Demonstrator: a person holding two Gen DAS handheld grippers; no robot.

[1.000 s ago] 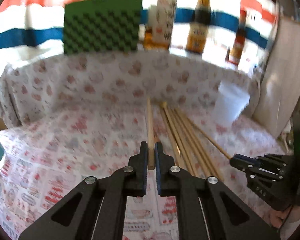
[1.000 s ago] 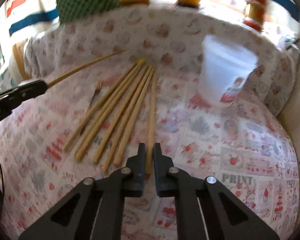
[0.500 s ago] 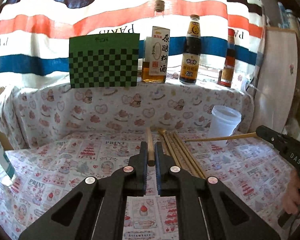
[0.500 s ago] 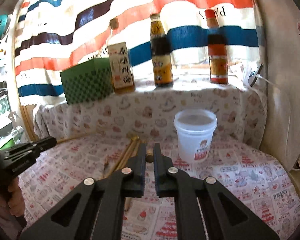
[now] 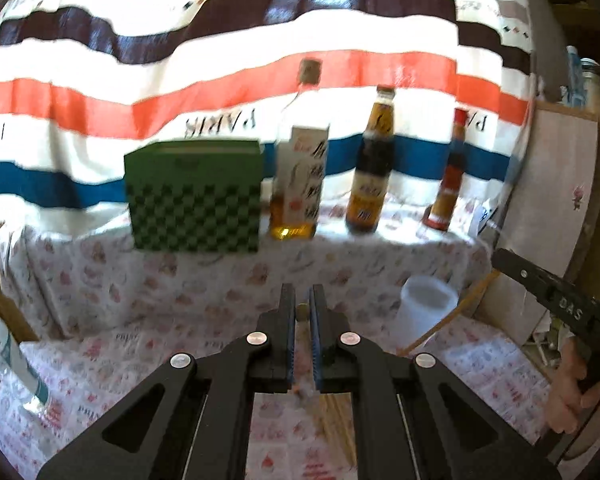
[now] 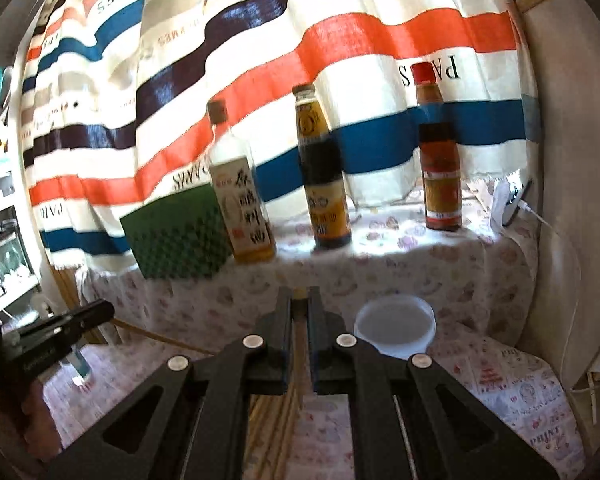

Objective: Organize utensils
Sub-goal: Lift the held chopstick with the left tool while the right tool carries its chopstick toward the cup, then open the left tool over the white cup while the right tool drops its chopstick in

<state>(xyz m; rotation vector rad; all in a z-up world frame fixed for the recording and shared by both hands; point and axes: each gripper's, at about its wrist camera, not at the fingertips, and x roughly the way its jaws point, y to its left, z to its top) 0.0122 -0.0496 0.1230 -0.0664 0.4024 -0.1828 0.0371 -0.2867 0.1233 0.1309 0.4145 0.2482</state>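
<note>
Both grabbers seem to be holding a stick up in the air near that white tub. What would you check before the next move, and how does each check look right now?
1. Left gripper shut on a chopstick: ok.
2. Right gripper shut on its own chopstick: ok.
3. White cup upright, mouth open: ok.
4. Cup empty: cannot tell, its inside is blurred.
5. Both chopsticks lifted off the table: ok.
6. Spare chopsticks left lying on the tablecloth: ok.
</note>
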